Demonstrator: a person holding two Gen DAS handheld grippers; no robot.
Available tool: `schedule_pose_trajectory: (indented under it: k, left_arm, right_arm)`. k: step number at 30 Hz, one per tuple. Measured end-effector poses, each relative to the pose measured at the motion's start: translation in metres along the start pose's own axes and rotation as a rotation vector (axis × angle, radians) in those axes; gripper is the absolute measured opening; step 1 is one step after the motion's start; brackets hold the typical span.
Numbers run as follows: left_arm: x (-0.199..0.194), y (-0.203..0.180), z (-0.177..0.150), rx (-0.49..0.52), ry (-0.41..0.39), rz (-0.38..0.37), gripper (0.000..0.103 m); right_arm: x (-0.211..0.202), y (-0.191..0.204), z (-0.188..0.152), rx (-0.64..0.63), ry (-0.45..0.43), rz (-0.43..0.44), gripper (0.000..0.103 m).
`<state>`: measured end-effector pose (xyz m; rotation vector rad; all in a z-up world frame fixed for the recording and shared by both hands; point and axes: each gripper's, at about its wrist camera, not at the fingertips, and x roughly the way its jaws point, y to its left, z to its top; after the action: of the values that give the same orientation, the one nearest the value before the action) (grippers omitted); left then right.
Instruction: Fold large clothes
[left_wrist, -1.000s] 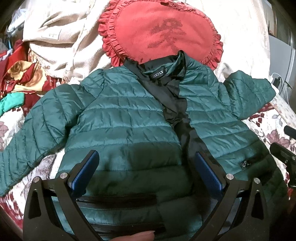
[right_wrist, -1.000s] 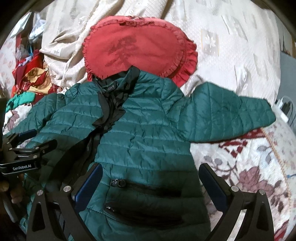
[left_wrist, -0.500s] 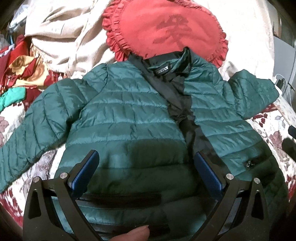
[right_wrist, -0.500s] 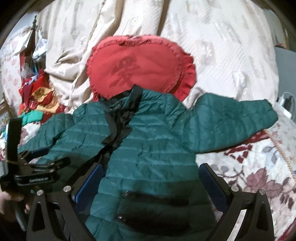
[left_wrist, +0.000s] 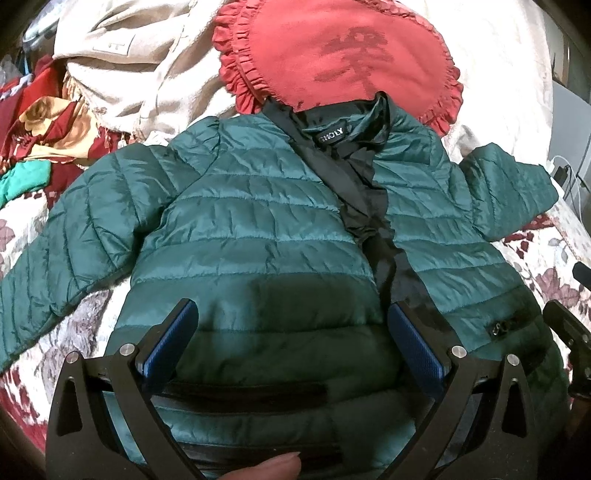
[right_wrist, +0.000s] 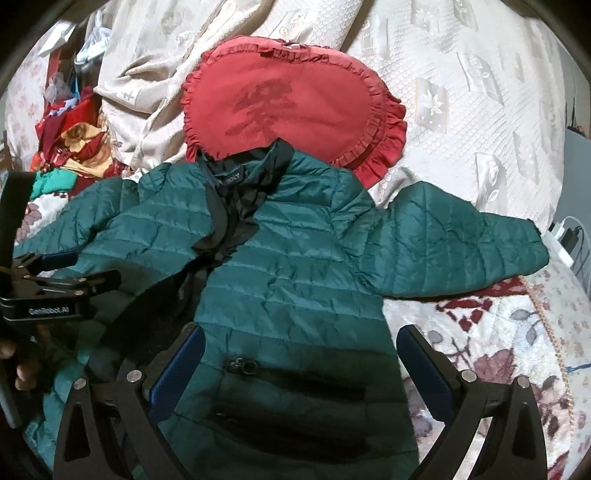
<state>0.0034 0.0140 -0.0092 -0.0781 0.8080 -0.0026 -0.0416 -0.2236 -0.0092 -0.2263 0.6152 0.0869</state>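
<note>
At the bottom of the left wrist view the left gripper (left_wrist: 291, 332) stands with its blue-padded fingers (left_wrist: 173, 339) spread wide, holding nothing, over the hem of the dark green quilted puffer jacket (left_wrist: 258, 229); a fingertip of the person's hand (left_wrist: 266, 469) shows at the lower edge of the frame, between the gripper's black arms. In the right wrist view the right gripper (right_wrist: 299, 365) is likewise wide apart and empty at the bottom of the frame, its fingers on either side of the jacket's lower right panel, where a zipped pocket (right_wrist: 295, 376) lies; the left gripper appears at the left edge of that frame, over the jacket's other side.

The jacket lies face up in the middle of both frames on a cream bedspread with a dark red floral print (right_wrist: 498, 350); its front is open, the black lining (left_wrist: 365, 206) showing in a strip down the centre; one sleeve (right_wrist: 461, 251) reaches out to the right of the frame, the other (left_wrist: 55, 258) runs to the lower left.

Beyond the collar, at the top centre, a round red cushion with a frilled edge (left_wrist: 351, 55) lies touching the jacket's collar; to its left a heap of beige cloth (left_wrist: 129, 66); further left, at the frame's edge, a bundle of red, gold and teal fabric (left_wrist: 40, 129); pale patterned bedding (right_wrist: 461, 92) fills the upper right.
</note>
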Motion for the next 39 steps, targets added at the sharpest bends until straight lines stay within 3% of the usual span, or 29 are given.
schedule_pose_trajectory:
  k: [7, 39]
  left_arm:
    - [0.0005, 0.0008, -0.0004, 0.0, 0.001, 0.0, 0.103]
    - [0.0014, 0.0006, -0.001, -0.001, 0.003, -0.001, 0.103]
  right_arm:
    - [0.0057, -0.0067, -0.0014, 0.048, 0.022, -0.013, 0.103]
    - [0.0071, -0.0039, -0.0015, 0.033, 0.009, -0.014, 0.103]
